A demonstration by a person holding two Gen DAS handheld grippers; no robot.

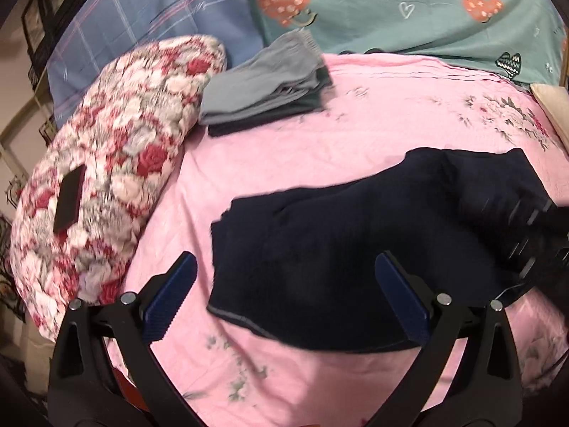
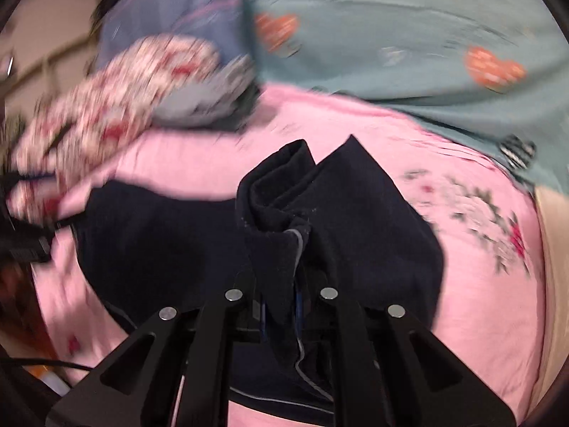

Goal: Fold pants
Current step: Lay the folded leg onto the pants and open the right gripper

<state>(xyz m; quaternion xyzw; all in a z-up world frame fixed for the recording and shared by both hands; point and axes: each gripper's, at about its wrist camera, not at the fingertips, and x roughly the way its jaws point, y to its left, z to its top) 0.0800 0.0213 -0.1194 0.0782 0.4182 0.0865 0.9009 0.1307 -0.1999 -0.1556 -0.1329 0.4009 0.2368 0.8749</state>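
Dark navy fabric pants [image 1: 320, 249] with a thin grey trim lay partly folded on the pink floral bedsheet [image 1: 320, 149], a little right of the middle of the bed.

At the far left, a rolled quilt printed with red and white roses [image 1: 106, 163] rested along the sheet's edge, with a flat dark rectangular object [image 1: 69, 201] lying on top of it. Just beside the quilt's far end sat a stack of folded grey and dark garments [image 1: 263, 89]. Behind these were a blue plaid pillow [image 1: 142, 28] and, further right, a teal cloth with orange hearts [image 1: 409, 10].

The left gripper [image 1: 284, 302] hovered over the near edge of the pants with its blue-padded fingers [image 1: 170, 302] spread wide and nothing between them.

To the right, the right gripper [image 2: 281, 306] was closed on a bunched fold of the pants [image 2: 284, 220], the cloth rising in two peaks just ahead of the pinched jaws. The right wrist view was blurred. A beige strip [image 2: 554, 249] edged the bed at far right.
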